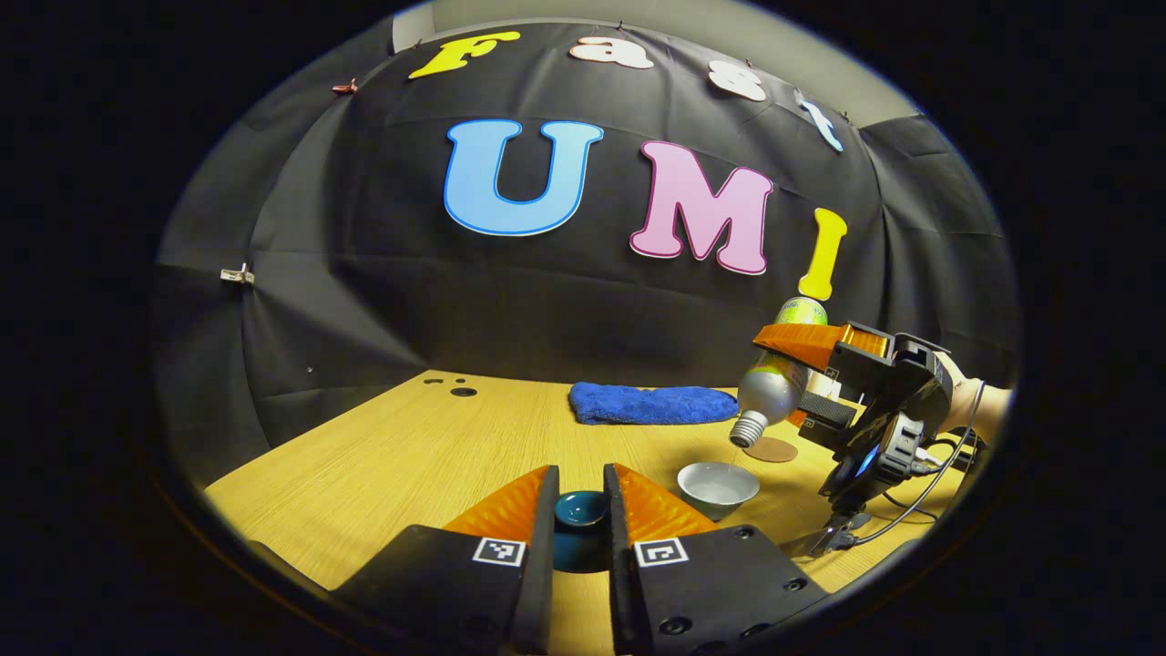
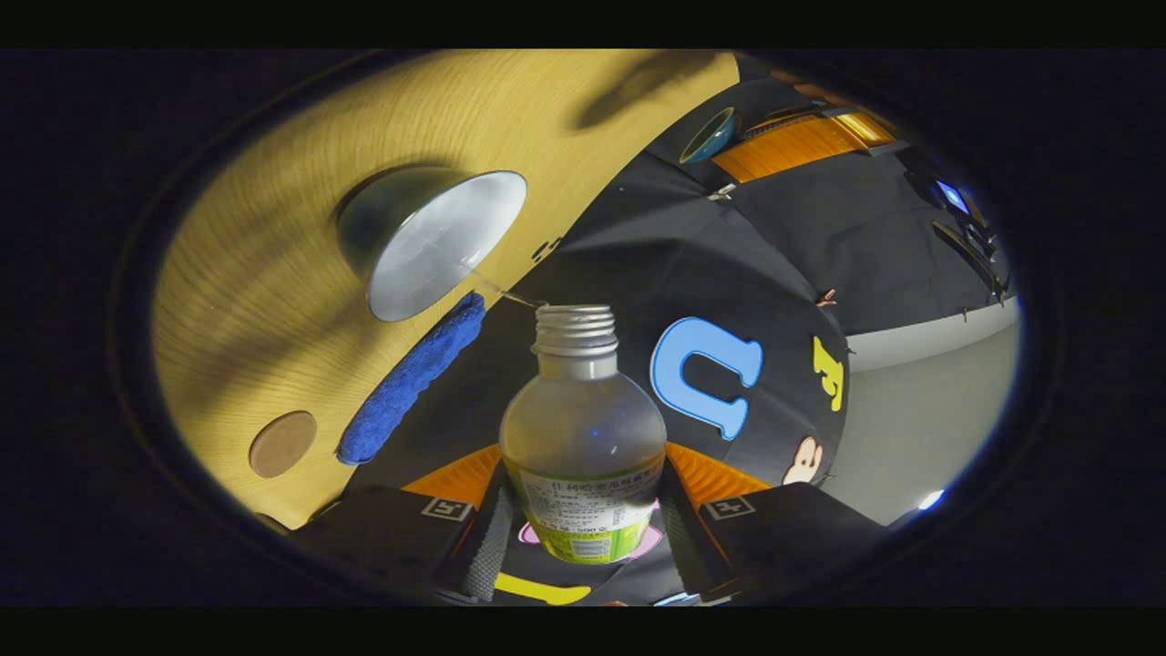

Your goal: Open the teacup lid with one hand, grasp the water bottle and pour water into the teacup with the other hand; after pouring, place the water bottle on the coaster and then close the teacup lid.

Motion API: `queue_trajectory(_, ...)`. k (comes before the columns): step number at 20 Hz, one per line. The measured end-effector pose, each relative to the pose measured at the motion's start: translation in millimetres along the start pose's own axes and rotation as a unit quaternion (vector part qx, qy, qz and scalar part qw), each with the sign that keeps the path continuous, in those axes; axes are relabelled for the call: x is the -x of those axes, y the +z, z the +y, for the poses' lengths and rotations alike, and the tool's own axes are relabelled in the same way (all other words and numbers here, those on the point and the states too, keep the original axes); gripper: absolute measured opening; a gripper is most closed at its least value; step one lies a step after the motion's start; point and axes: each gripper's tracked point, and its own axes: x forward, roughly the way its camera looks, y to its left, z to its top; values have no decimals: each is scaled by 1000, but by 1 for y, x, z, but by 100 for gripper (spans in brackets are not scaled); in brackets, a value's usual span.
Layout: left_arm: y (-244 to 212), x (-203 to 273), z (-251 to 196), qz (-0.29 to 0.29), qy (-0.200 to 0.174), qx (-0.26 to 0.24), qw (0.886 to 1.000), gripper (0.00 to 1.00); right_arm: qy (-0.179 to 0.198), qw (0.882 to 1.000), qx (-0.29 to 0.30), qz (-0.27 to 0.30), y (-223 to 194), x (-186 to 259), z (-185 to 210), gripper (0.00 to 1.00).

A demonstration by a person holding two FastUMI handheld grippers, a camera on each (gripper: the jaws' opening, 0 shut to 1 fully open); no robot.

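My right gripper is shut on the clear water bottle, which has no cap and a green label. In the left gripper view the bottle is tilted mouth down over the open teacup, held there by the right gripper. A thin stream of water runs from its mouth into the cup. My left gripper is shut on the teal teacup lid, just left of the cup. The round brown coaster lies on the table behind the cup.
A folded blue cloth lies toward the back of the wooden table, beyond the coaster. A hand and cables trail from the right gripper at the table's right edge. Small holes mark the table's far left corner.
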Motion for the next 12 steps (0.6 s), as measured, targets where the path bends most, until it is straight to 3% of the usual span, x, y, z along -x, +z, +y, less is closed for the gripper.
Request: queue_trajectory(12, -3, 5, 4, 5, 7, 0, 1000, 29, 3, 1000, -1, -2, 2, 1, 1, 76)
